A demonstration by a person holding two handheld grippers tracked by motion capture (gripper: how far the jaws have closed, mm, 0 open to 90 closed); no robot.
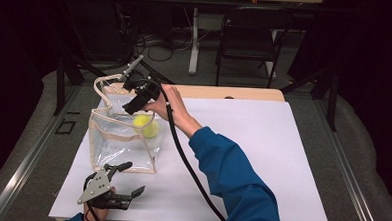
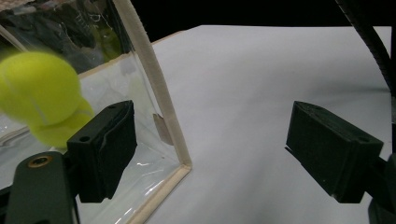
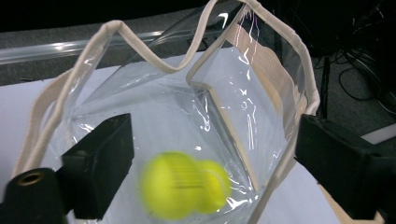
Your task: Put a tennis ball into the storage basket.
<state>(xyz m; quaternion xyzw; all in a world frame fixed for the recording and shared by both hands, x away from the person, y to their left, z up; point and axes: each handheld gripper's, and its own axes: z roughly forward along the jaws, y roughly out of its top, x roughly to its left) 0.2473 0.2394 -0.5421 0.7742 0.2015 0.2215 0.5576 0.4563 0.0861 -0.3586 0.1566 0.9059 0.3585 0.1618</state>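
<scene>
High view: on the white tabletop (image 1: pixel 262 143) a clear bag (image 1: pixel 117 147) with cream trim stands at nine o'clock, and a blue-sleeved right arm reaches diagonally over its mouth, its right tongs (image 1: pixel 134 95) tilted down, released, nothing between them. A blurred yellow tennis ball (image 3: pixel 180 186) is inside the bag. At seven o'clock the left tongs (image 1: pixel 128 180) rest level, spread wide, empty.

A: Obstacles on the white tabletop (image 1: pixel 252 158)?

B: The clear plastic tote bag with cream trim (image 1: pixel 117 147) stands at ten o'clock; a yellow-green tennis ball (image 1: pixel 146 126) sits inside it. A black cable (image 1: pixel 191 173) runs from the bag's mouth to six o'clock.

A: Free room?

B: From twelve round to five o'clock the surface lies bare.
</scene>
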